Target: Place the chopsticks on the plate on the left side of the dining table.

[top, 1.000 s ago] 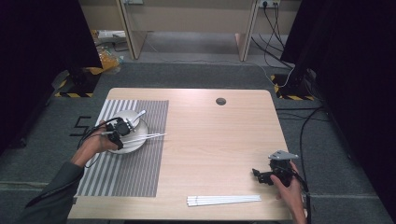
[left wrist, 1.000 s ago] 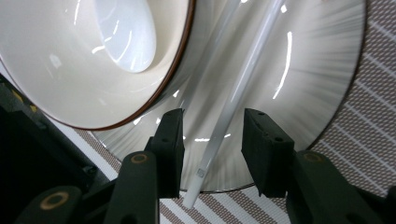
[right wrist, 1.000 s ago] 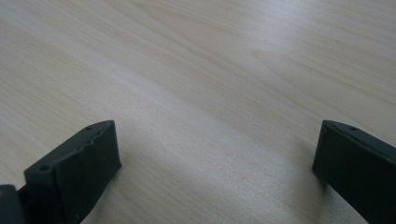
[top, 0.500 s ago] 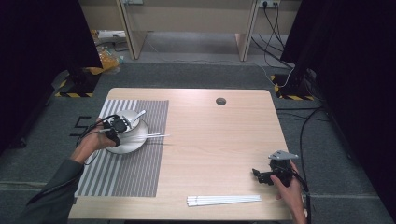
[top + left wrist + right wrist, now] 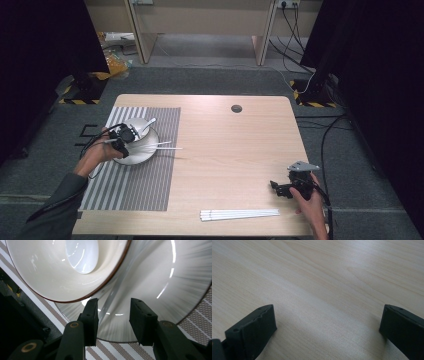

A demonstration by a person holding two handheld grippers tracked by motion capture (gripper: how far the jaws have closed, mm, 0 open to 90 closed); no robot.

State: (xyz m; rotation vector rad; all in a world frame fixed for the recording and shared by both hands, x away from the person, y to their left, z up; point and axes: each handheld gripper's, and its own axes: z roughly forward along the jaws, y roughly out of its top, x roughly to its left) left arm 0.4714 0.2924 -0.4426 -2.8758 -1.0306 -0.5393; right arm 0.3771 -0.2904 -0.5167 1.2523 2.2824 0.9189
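Note:
A grey plate (image 5: 136, 154) lies on a striped placemat (image 5: 135, 192) at the table's left. On the plate's far side stands a cream bowl (image 5: 139, 125) with a white spoon (image 5: 148, 125) in it. Thin white sticks (image 5: 167, 146) rest across the plate's right rim. My left gripper (image 5: 128, 137) hovers low over the plate's left part, open. In the left gripper view its jaws (image 5: 113, 312) frame the plate (image 5: 160, 277) just below the bowl (image 5: 50, 272) and the spoon (image 5: 82, 255). My right gripper (image 5: 275, 189) stands wide open (image 5: 327, 320) over bare wood at the front right.
A bundle of white sticks (image 5: 240, 215) lies near the table's front edge, left of my right gripper. A round cable hole (image 5: 236, 108) sits at the back middle. The wooden table (image 5: 235, 150) ends close behind both hands.
My left gripper has shifted only slightly over the plate's left rim. The right gripper, plate, bowl and sticks have stayed where they were.

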